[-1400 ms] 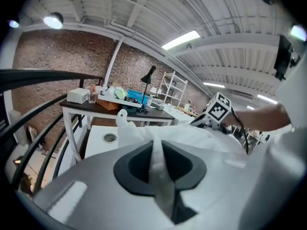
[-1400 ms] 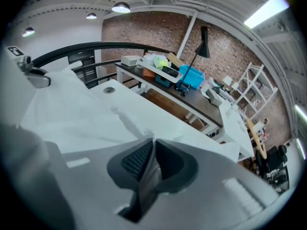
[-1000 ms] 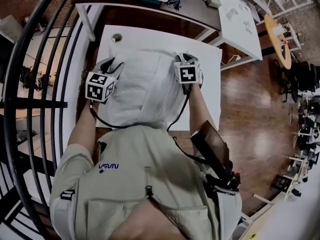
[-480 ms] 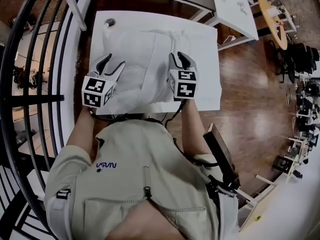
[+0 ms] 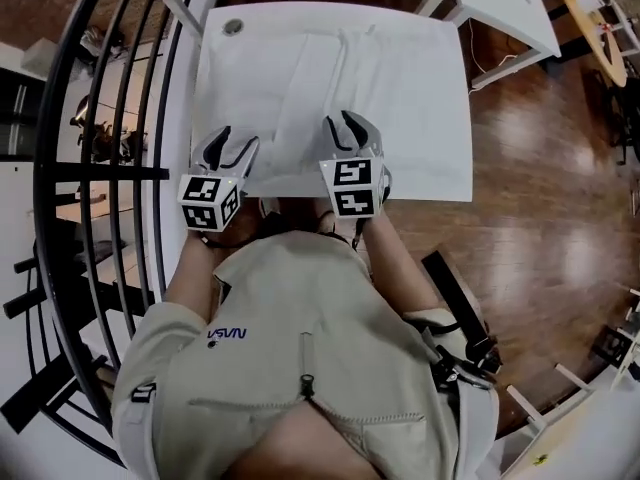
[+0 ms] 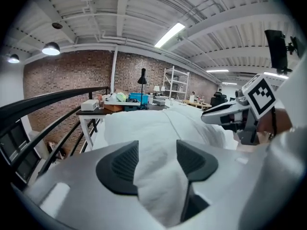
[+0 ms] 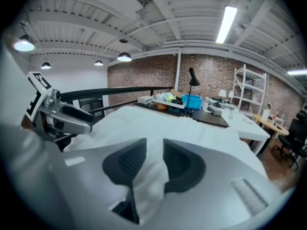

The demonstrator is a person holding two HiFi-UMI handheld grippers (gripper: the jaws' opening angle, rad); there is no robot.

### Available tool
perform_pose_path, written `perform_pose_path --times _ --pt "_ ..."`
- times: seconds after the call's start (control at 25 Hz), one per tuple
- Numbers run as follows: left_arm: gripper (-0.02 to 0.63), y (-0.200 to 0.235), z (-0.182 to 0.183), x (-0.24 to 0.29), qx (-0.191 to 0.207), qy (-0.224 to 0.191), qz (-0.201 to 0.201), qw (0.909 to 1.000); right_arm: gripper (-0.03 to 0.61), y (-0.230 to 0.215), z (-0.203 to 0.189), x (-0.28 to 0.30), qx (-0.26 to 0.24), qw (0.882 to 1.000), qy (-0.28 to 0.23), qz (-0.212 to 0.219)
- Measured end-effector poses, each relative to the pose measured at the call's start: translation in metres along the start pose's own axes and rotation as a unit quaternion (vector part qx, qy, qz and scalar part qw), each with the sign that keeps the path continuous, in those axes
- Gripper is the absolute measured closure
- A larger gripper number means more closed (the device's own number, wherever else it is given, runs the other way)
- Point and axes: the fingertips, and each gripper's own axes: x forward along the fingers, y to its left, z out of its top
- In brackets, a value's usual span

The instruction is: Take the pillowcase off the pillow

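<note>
The white worktop (image 5: 440,118) carries the pillowcase (image 5: 300,98), which lies spread over most of it with its near hem at the person's edge. Its swell in the gripper views suggests the pillow is inside, though no bare pillow shows. The right gripper (image 5: 347,133) has its jaws drawn close, pinching a fold of that hem. The left gripper (image 5: 236,148) has just been opening its jaws, which stand spread with a bunch of cloth loose between them.

The risk, as I judge it, is that with one side alone gripped, a pull would drag the cloth askew or haul the whole bundle off the near edge instead of stripping it. The thin pinch could also slip.

Around the worktop are the wooden floor (image 5: 540,228) on the right, a black railing (image 5: 100,173) close on the left, another table (image 5: 505,8) beyond, and a small round hole (image 5: 232,27) in the far corner. None of these stands between the grippers and the cloth.
</note>
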Motion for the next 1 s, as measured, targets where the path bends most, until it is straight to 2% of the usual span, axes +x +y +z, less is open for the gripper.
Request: perform_pose_path --times 0.12,0.24,0.44,0.6,0.64,0.76,0.84,1.0 --pt "0.347 -0.008 -0.020 -0.014 -0.001 0.018 0.026 0.9995 0.469 0.017 -0.020 -0.012 -0.001 1.000 0.000 0.026" --pt "0.339 -0.010 -0.041 -0.023 0.001 0.032 0.035 0.9989 0.469 0.040 -0.040 -0.017 -0.011 0.999 0.009 0.045" --pt "0.325 -0.016 -0.073 -0.018 0.012 0.062 0.003 0.9980 0.469 0.079 -0.058 -0.022 -0.033 0.997 0.045 0.058" --pt "0.327 -0.024 -0.087 -0.004 0.049 0.087 -0.022 0.9948 0.460 0.094 -0.082 -0.016 -0.034 0.994 0.090 0.048" --pt "0.353 -0.023 -0.088 -0.001 0.066 0.090 -0.022 0.9935 0.460 0.096 -0.090 -0.010 -0.043 0.993 0.103 0.040" --pt "0.496 -0.023 -0.090 0.001 0.111 0.099 -0.029 0.9885 0.472 0.094 -0.108 0.008 -0.085 0.989 0.123 -0.005" --pt "0.561 -0.025 -0.085 -0.003 0.119 0.090 -0.035 0.9882 0.541 0.089 -0.106 0.007 -0.096 0.988 0.113 -0.034" --pt "0.589 -0.013 -0.041 -0.014 0.107 0.013 -0.020 0.9939 0.565 0.064 -0.079 -0.020 -0.081 0.990 0.069 -0.094"
